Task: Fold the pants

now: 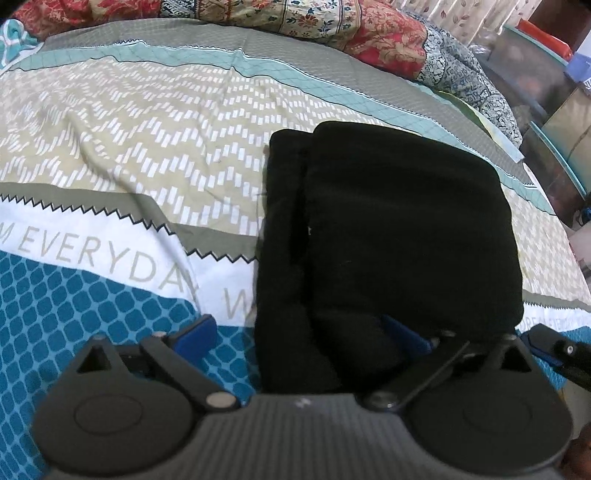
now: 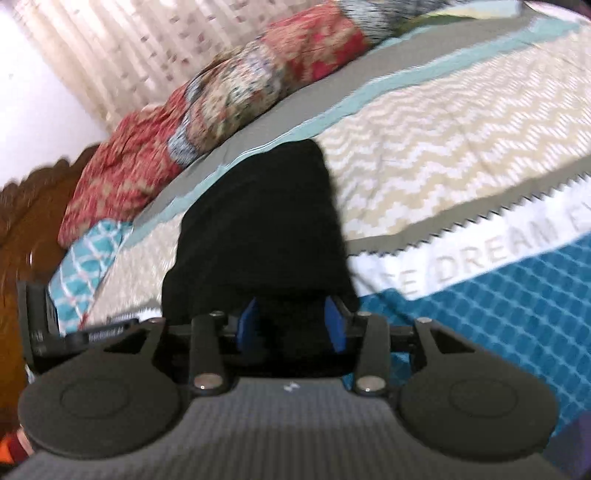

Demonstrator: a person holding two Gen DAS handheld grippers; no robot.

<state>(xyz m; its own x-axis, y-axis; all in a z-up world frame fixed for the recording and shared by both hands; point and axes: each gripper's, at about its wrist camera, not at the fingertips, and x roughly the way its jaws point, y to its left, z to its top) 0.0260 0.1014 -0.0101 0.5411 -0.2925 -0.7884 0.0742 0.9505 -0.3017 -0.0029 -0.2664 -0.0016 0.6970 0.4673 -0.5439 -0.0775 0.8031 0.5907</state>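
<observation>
Our left claw [image 1: 301, 334] stands wide open, one blue pad on the bedsheet [image 1: 110, 155] at 9 o'clock of the pants [image 1: 388, 229], the other buried in the black cloth. Our right claw [image 2: 291, 323] is closed on the pants [image 2: 266, 221], both blue pads pressing a fold of cloth between them. We count one pair of pants, folded into a compact bundle, lying on the sheet near the bed's edge. Printed on the sheet's white band we read "EVERYDAY" and a "W" in the left view, "DREAM" in the right view. One floral quilt [image 1: 332, 22] lies bunched at 12 o'clock, beyond the pants.
</observation>
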